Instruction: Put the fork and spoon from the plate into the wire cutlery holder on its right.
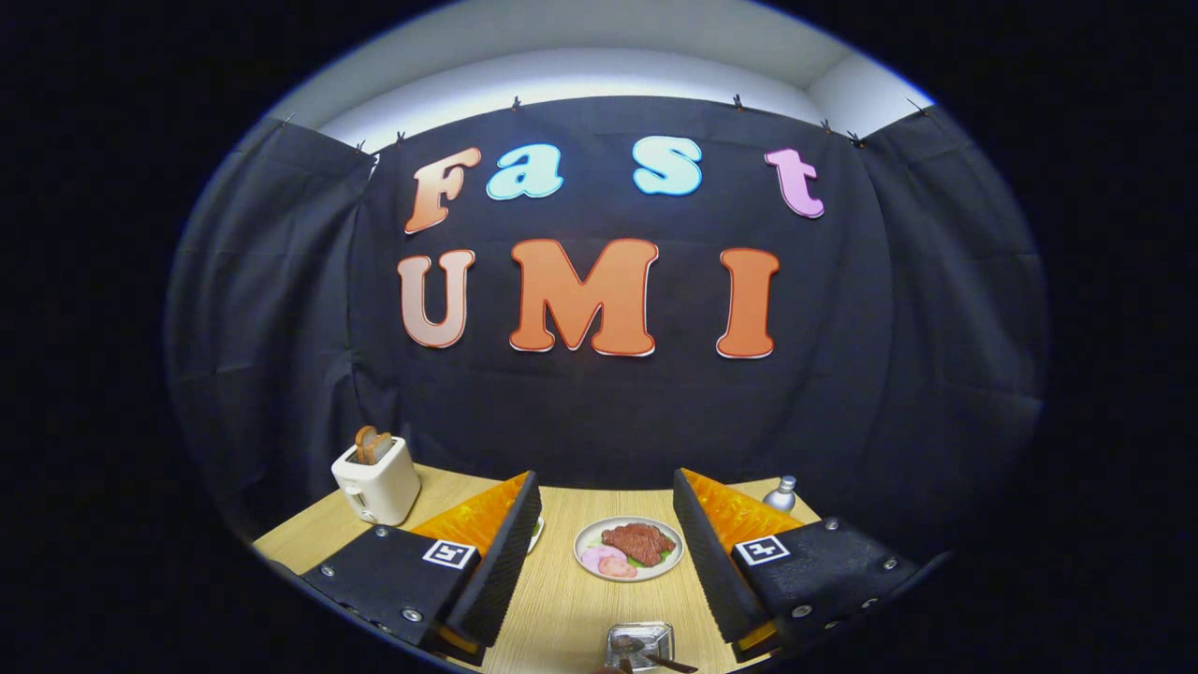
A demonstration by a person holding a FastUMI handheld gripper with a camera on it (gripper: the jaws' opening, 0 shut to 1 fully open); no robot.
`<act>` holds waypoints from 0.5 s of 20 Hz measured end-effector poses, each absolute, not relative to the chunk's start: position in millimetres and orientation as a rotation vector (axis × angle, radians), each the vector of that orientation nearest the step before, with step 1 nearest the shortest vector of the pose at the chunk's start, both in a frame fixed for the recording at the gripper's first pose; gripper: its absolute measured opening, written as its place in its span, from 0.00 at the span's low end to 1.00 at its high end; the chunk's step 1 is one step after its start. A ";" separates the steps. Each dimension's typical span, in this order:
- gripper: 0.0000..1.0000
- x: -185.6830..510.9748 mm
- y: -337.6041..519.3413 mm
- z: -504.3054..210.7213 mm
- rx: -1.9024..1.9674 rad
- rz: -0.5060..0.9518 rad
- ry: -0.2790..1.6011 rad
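My gripper [606, 479] is open above a wooden table [552, 599], its fingers wide apart with nothing held between them. Close under the gripper, between the finger bases, stands the shiny wire cutlery holder [640, 644], seen from above. Inside it lies what looks like a spoon [627, 645], and a dark handle [672, 664] sticks out toward the right finger. I cannot make out a fork. The rim of a white plate [536, 534] peeks out beside the left finger, which hides most of it.
A white plate [588, 538] with steak, ham slices and lettuce sits on the table beyond the holder, between the fingers. A white toaster [377, 481] with toast stands at the far left. A small bottle [781, 494] stands behind the right finger.
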State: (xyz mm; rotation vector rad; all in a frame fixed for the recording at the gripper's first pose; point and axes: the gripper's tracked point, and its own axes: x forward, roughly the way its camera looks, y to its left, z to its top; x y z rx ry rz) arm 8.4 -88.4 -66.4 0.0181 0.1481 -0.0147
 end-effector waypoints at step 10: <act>0.89 6.4 -71.0 -2.4 0.037 -0.011 -0.001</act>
